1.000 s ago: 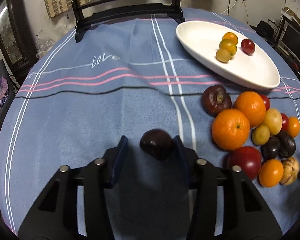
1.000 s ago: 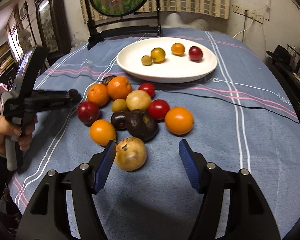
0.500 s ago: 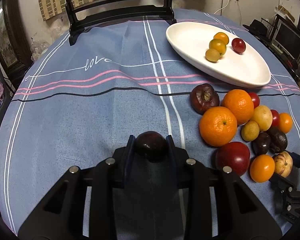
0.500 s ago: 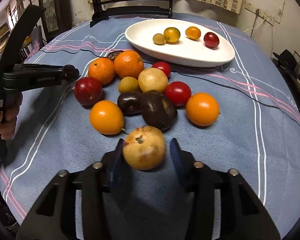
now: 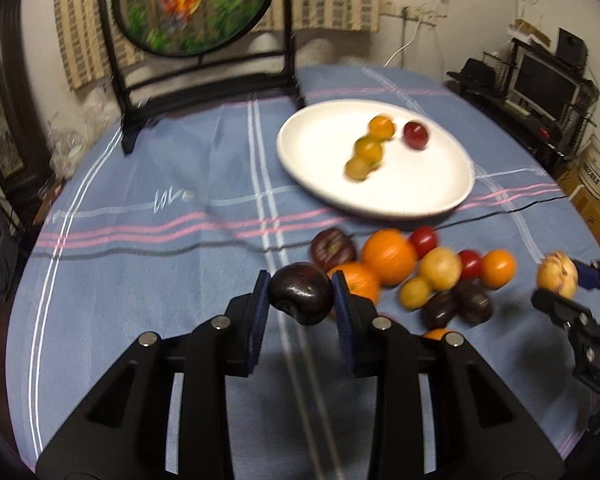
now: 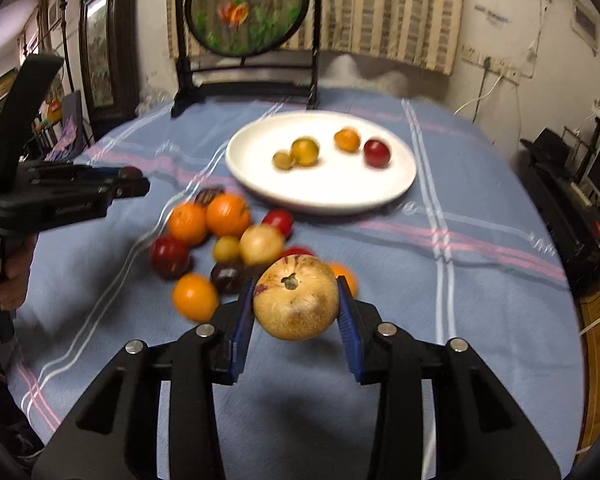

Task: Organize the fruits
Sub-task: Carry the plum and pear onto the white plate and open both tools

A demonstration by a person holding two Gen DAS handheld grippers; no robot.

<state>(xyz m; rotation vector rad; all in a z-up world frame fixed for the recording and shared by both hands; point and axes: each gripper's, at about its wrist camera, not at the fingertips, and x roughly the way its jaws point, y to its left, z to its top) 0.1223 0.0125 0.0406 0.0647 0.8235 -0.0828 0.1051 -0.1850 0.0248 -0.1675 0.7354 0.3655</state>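
**Both tongs loaded, plate dead ahead**

Left tongs clamped on dark plum; right tongs clamped on tan round fruit; both fruits clear of the cloth; white plate lies forward of both, past the loose fruit pile; from the left it sits ahead and to the right, from the right nearly straight ahead, so right looks nearer; fruits roundish, no long axis to mind; plate holds four small fruits, near half bare; worktop is round under a blue striped cloth; framed round screen stands at far edge; cluttered room, monitor to the right.
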